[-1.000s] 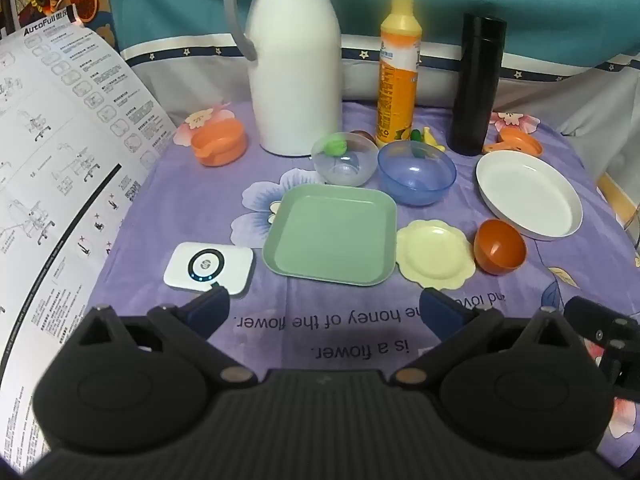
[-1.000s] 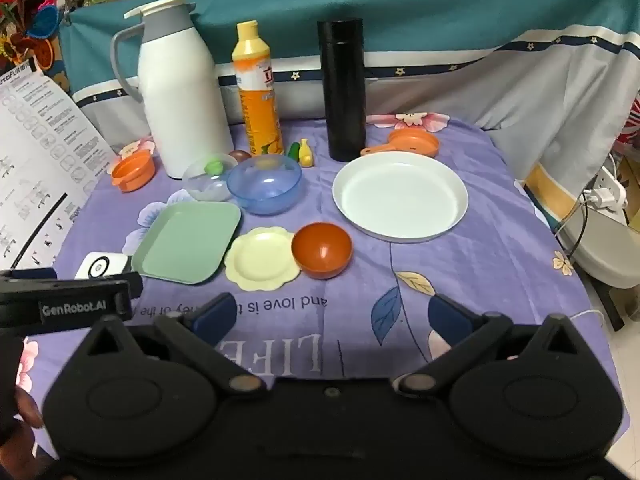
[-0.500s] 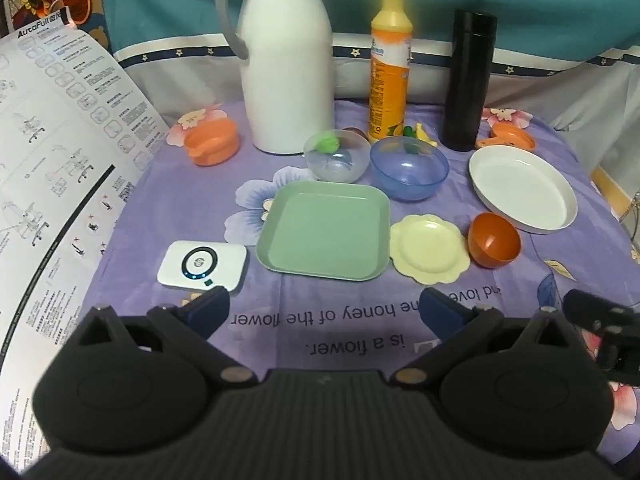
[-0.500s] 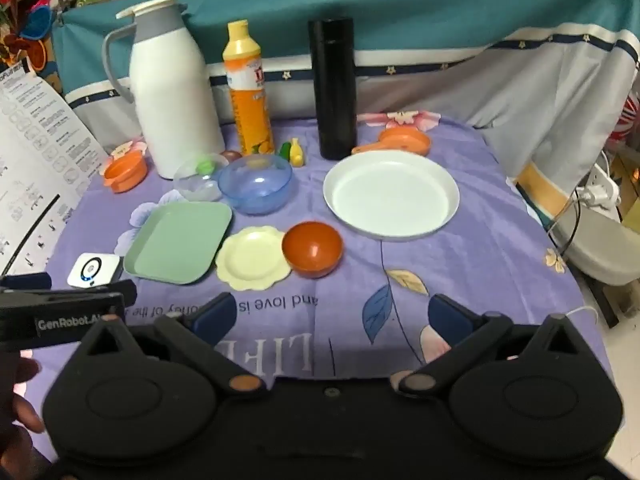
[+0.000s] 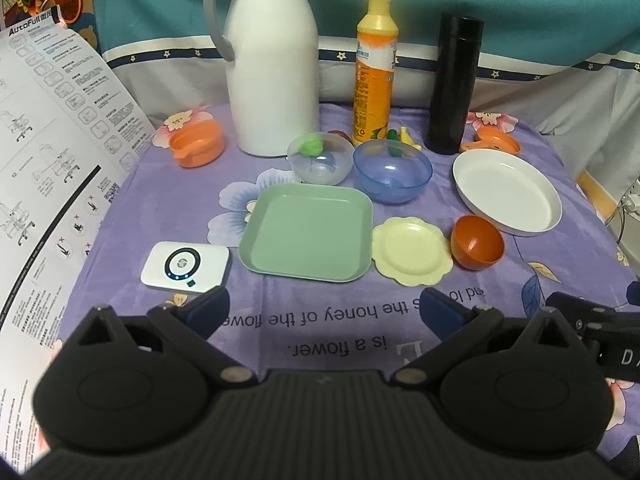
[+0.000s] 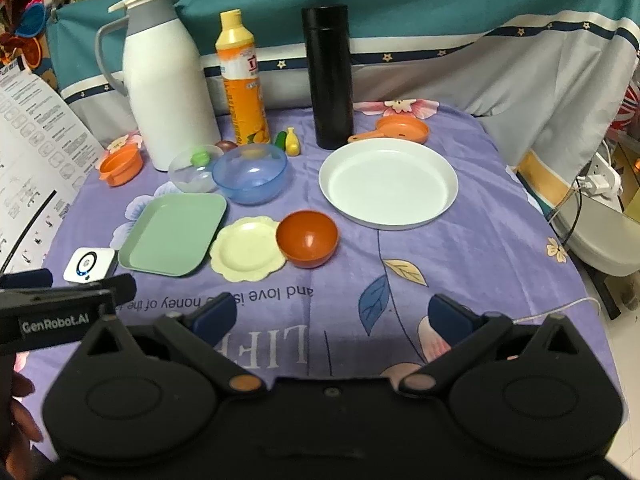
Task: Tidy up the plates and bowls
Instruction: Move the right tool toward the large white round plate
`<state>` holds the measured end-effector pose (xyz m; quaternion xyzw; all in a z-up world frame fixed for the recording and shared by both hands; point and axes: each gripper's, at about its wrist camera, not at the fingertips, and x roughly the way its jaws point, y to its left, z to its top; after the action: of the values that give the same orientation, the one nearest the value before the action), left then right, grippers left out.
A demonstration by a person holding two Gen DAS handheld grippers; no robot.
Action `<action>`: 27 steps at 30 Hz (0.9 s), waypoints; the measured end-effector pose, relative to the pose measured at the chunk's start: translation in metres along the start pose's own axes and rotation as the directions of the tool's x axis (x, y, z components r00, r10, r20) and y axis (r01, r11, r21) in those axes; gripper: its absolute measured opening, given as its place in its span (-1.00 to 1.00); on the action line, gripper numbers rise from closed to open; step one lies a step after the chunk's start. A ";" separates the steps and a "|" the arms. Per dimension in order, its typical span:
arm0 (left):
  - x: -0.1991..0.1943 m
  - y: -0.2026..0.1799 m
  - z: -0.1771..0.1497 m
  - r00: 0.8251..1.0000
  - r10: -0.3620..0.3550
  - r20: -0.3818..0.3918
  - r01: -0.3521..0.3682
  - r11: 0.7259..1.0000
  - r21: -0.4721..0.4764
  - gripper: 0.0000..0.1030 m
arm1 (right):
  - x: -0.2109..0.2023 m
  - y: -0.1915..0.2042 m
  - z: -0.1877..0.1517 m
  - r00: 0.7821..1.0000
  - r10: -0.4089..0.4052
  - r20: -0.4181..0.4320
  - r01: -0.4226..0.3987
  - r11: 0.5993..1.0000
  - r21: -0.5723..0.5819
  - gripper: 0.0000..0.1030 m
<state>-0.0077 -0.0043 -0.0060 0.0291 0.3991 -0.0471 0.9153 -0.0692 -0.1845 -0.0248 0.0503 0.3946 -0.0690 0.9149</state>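
On the purple cloth lie a green square plate (image 5: 308, 232), a small yellow scalloped plate (image 5: 412, 249), a large white round plate (image 5: 506, 190), an orange-brown bowl (image 5: 476, 242), a blue bowl (image 5: 392, 170) and a clear bowl (image 5: 320, 158) with a green ball in it. The same dishes show in the right wrist view: green plate (image 6: 174, 232), yellow plate (image 6: 246, 249), white plate (image 6: 388, 182), orange-brown bowl (image 6: 307, 237). My left gripper (image 5: 324, 312) is open and empty, near the front edge. My right gripper (image 6: 332, 318) is open and empty, also near the front.
At the back stand a white jug (image 5: 272, 60), an orange bottle (image 5: 374, 72) and a black flask (image 5: 454, 84). An orange cup (image 5: 196, 144), an orange scoop (image 5: 494, 142) and a white device (image 5: 186, 268) lie on the cloth. A paper sheet (image 5: 44, 160) hangs at left.
Both grippers have drifted slightly back and sideways, so the dishes sit a little farther off in view. Nothing on the table has moved. Both grippers stay open.
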 end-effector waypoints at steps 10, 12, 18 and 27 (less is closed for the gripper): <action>0.004 -0.004 0.000 1.000 0.013 -0.008 -0.013 1.000 0.017 1.00 | 0.005 -0.002 0.001 1.000 -0.014 -0.007 0.014 1.000 0.005 1.00; 0.005 -0.003 0.000 1.000 0.014 -0.009 -0.014 1.000 0.018 1.00 | 0.006 -0.002 0.000 1.000 -0.017 -0.007 0.017 1.000 0.006 1.00; 0.006 -0.003 -0.001 1.000 0.015 -0.008 -0.014 1.000 0.023 1.00 | 0.007 -0.004 0.001 1.000 -0.024 -0.004 0.024 1.000 0.006 1.00; 0.013 -0.010 0.004 1.000 0.024 -0.016 -0.024 0.999 0.046 1.00 | 0.013 -0.010 0.005 1.000 -0.030 -0.008 0.030 0.999 0.015 1.00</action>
<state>0.0029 -0.0154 -0.0125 0.0554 0.4052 -0.0450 0.9114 -0.0582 -0.1963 -0.0314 0.0517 0.3983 -0.0855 0.9118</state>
